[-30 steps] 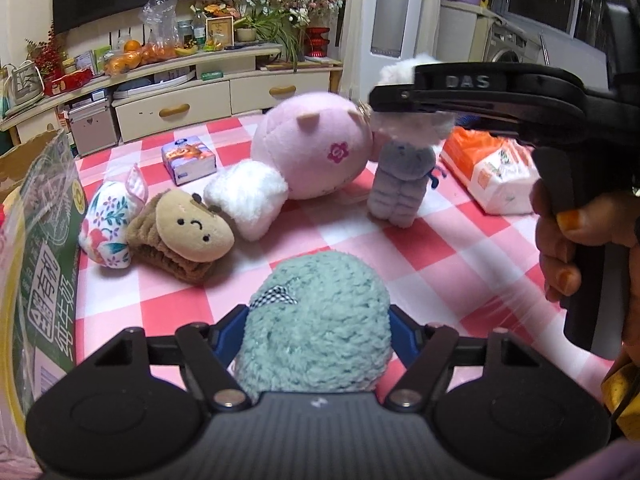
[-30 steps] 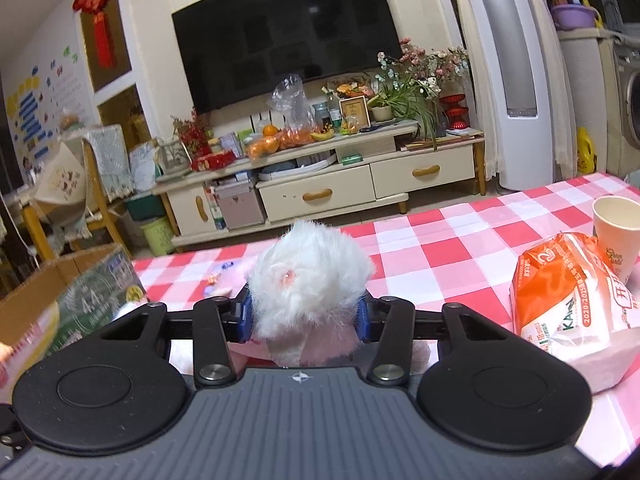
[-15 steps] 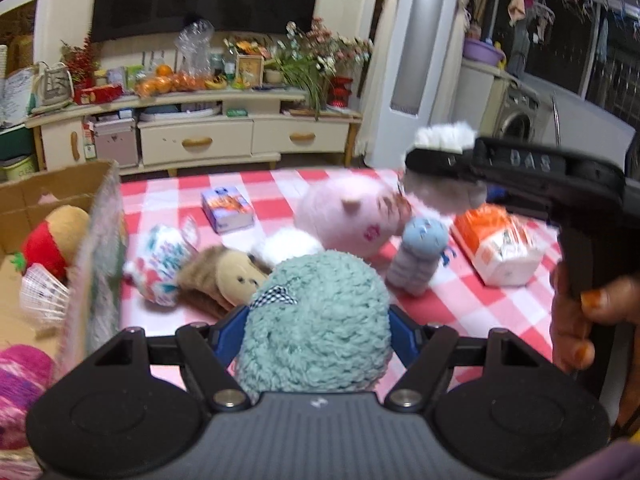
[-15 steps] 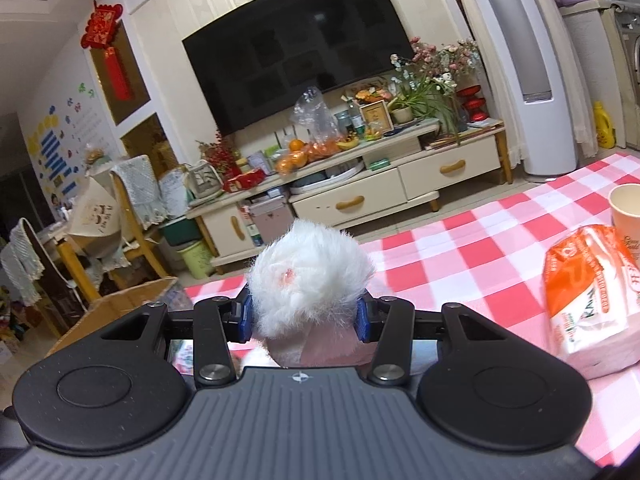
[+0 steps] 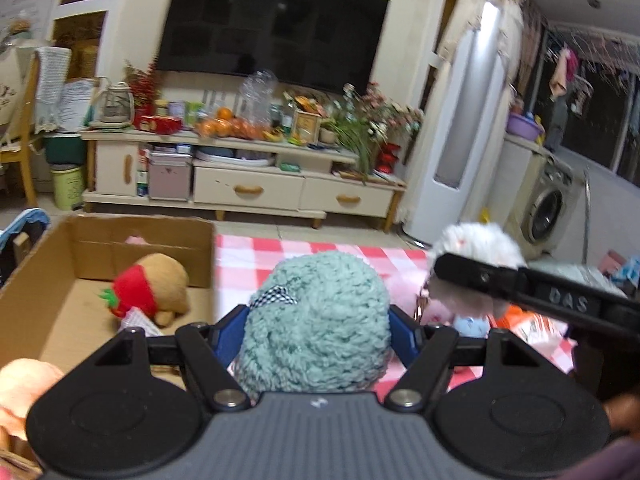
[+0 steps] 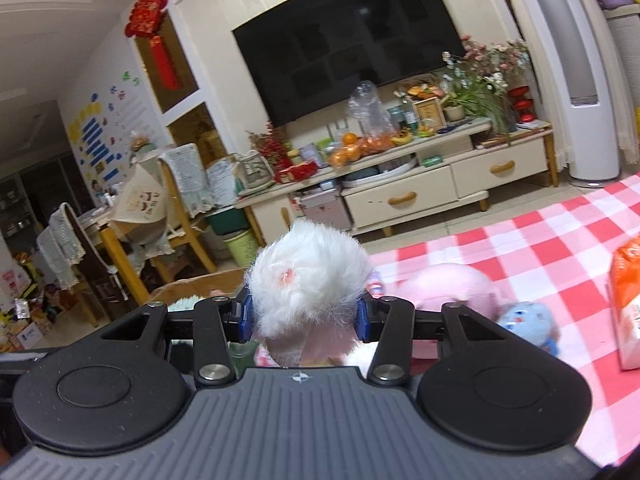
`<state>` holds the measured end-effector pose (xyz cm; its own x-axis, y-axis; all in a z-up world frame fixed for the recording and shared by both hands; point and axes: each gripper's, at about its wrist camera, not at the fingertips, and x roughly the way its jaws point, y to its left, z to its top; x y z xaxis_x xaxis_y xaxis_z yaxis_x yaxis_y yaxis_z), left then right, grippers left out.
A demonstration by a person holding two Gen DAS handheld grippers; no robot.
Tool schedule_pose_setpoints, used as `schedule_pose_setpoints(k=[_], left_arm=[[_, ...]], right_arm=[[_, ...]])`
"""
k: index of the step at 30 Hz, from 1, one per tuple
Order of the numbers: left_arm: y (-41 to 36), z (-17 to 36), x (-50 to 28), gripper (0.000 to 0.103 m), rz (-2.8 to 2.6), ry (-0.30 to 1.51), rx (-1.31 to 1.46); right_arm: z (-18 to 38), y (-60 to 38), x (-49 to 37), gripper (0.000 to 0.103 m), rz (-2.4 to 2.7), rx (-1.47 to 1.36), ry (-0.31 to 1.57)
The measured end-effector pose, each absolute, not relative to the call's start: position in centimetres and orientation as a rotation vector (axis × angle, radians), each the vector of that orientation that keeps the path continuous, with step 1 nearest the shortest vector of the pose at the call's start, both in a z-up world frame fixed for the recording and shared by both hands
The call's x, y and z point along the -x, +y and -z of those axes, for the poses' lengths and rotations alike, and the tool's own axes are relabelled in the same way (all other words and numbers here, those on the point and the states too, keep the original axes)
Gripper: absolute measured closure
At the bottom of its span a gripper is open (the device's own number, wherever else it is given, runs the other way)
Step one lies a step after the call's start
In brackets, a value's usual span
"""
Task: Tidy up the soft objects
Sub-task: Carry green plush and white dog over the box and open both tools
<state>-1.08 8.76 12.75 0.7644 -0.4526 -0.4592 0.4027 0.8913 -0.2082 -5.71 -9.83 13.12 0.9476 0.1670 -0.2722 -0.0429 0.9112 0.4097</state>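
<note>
My left gripper (image 5: 318,330) is shut on a teal knitted plush (image 5: 320,320), held above the red-checked table just right of the open cardboard box (image 5: 52,312). The box holds a brown plush with a strawberry (image 5: 150,288) and a pink toy at its back. My right gripper (image 6: 304,314) is shut on a white fluffy plush (image 6: 308,280); it also shows in the left wrist view (image 5: 476,246), to the right of the teal plush. A pink pig plush (image 6: 452,286) and a small blue plush (image 6: 528,322) lie on the table.
An orange-and-white tissue pack (image 6: 626,304) lies at the table's right. An orange soft thing (image 5: 24,384) shows at the box's near left. Beyond the table stand a TV cabinet (image 5: 248,188), a tall white air conditioner (image 5: 460,128) and chairs (image 6: 132,240).
Both grippers have risen and swung left with their plushes. The box interior now shows in the left wrist view; most table toys have dropped out of sight.
</note>
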Motion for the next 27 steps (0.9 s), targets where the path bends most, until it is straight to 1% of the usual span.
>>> schedule_pose_setpoints(k=[17,27], left_arm=[[15.9,-13.9,0.6,0.031,0.277,0.46,0.241],[18.9,-14.0,-0.1,0.031,0.17,0.455,0.304]], right_arm=[[-15.7,-3.3,1.7,0.046,-0.27,-0.374,0.312],[-15.2,0.0,-1.0,0.046,-0.35,-0.319,0.347]])
